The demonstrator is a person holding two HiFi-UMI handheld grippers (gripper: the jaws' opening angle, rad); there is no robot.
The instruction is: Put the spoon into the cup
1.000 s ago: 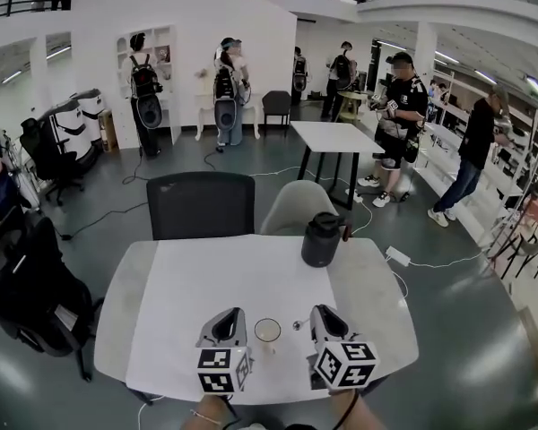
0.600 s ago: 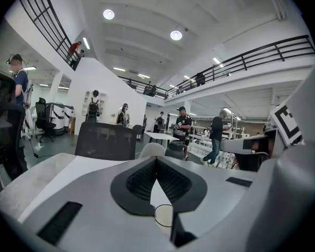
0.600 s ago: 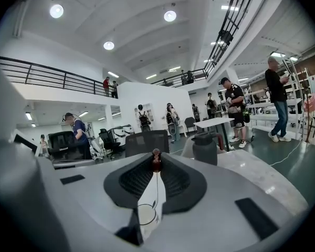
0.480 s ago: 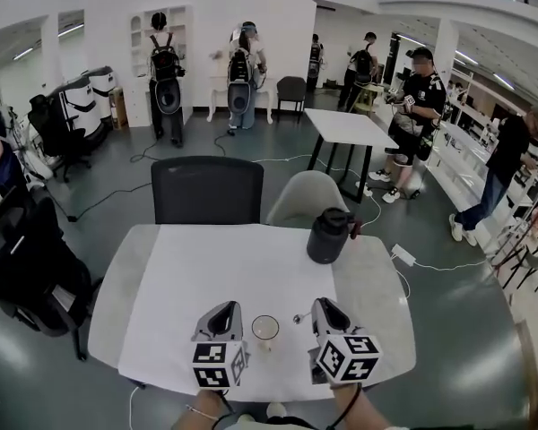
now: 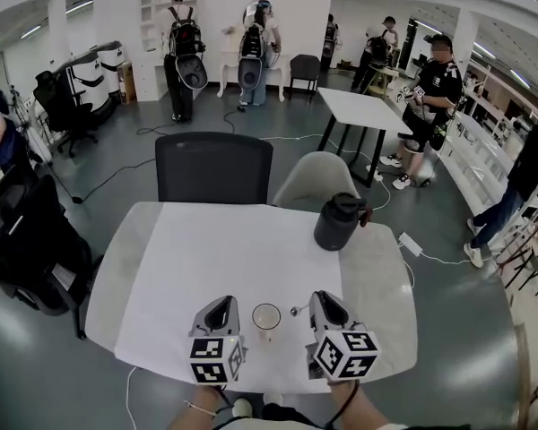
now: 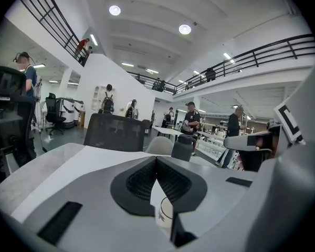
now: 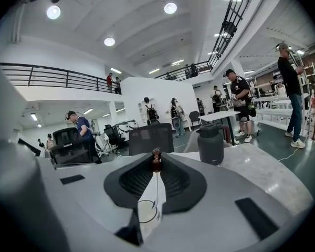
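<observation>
A small white cup (image 5: 266,317) stands on the white sheet near the table's front edge. My left gripper (image 5: 221,305) is just left of it, jaws together at the tips with nothing in them; past its jaws the cup (image 6: 166,214) shows low down. My right gripper (image 5: 316,301) is just right of the cup, shut on a small metal spoon (image 5: 295,311) whose bowl sticks out leftward towards the cup, apart from its rim. In the right gripper view the spoon's dark end (image 7: 156,160) sits pinched at the jaw tips, with the cup (image 7: 147,215) below.
A dark lidded jug (image 5: 338,222) stands at the table's far right. A black chair (image 5: 212,170) and a grey chair (image 5: 312,183) face the far edge. The white sheet (image 5: 224,258) covers most of the round-cornered table (image 5: 377,285). People stand far behind.
The head view has shifted, so the table sits higher in the picture. Both grippers stay on either side of the cup, slightly lower, and the spoon remains in the right one.
</observation>
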